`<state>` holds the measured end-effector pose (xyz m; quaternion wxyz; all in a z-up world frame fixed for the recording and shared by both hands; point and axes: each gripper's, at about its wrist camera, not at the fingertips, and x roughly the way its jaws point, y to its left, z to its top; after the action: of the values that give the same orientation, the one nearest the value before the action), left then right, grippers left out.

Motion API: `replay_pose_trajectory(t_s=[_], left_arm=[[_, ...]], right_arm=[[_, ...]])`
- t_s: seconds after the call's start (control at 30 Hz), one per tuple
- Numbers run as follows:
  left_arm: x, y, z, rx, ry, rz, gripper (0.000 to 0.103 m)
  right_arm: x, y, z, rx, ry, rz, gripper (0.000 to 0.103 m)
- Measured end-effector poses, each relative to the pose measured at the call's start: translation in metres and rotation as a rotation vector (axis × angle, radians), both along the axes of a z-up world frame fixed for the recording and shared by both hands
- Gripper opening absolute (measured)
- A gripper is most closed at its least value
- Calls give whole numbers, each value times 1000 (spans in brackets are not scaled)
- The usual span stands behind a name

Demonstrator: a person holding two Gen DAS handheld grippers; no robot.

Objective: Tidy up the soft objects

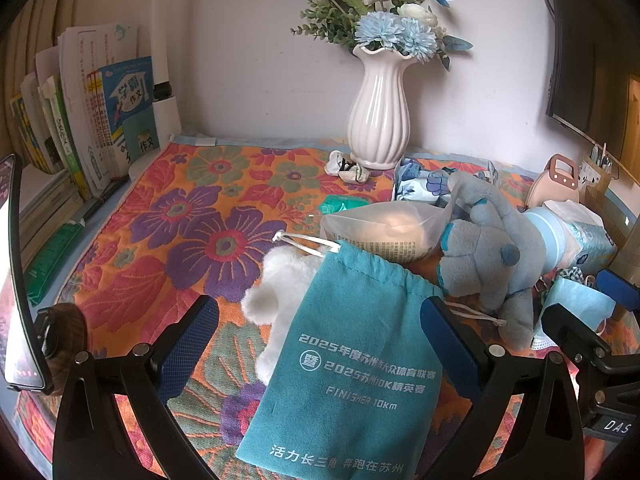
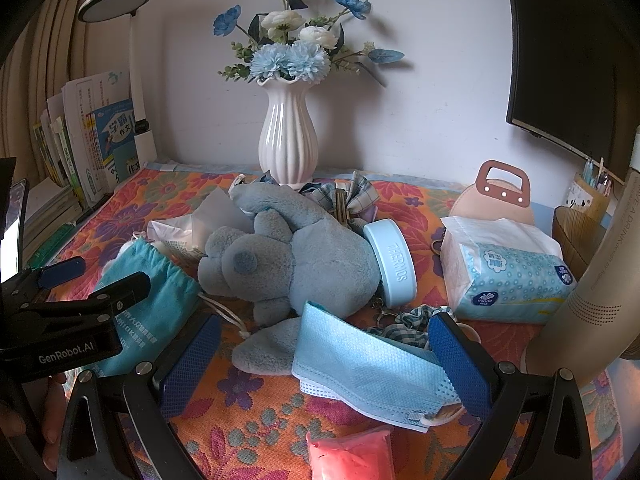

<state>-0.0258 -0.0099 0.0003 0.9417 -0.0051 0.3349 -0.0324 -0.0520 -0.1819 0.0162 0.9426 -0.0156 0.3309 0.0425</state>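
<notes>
A teal drawstring pouch (image 1: 344,364) lies on the floral cloth between the wide-open fingers of my left gripper (image 1: 320,344), partly over a white fluffy toy (image 1: 276,292). A grey-blue plush toy (image 1: 484,260) lies to its right; it also shows in the right wrist view (image 2: 296,256). My right gripper (image 2: 324,360) is open around a light blue face mask (image 2: 368,372) resting against the plush's leg. The pouch (image 2: 156,300) and my left gripper (image 2: 96,280) appear at the left of the right wrist view. A pink soft packet (image 2: 352,456) lies near the front edge.
A white vase (image 1: 378,116) with blue flowers stands at the back. Books (image 1: 92,120) lean at the left. A tissue pack (image 2: 508,272), a blue Thermos lid (image 2: 392,268), a plastic bag (image 1: 384,236), a checked scrunchie (image 2: 408,324) and a tall beige bottle (image 2: 592,300) crowd the right side.
</notes>
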Motion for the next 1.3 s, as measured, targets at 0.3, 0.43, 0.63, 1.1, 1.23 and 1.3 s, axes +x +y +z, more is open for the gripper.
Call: replay_pose_trajectory(t_s=[0.3, 0.43, 0.63, 1.1, 1.23, 1.3], left_arm=[[0, 0, 0, 0, 1, 1, 101], [0, 0, -1, 1, 2, 0, 101], [-5, 6, 2, -9, -17, 37, 101], [-36, 38, 11, -144, 107, -185, 101], [-17, 28, 2, -111, 186, -165, 100], [-8, 21, -8, -90, 234, -166, 100]], right_arm=[[-1, 1, 0, 2, 3, 4, 103], [-2, 4, -1, 4, 6, 9, 103], [-5, 1, 1, 9, -18, 0, 103], [-42, -47, 14, 88, 91, 47, 103], [-34, -45, 13, 17, 107, 63, 103], [-30, -39, 12, -17, 120, 94, 103]])
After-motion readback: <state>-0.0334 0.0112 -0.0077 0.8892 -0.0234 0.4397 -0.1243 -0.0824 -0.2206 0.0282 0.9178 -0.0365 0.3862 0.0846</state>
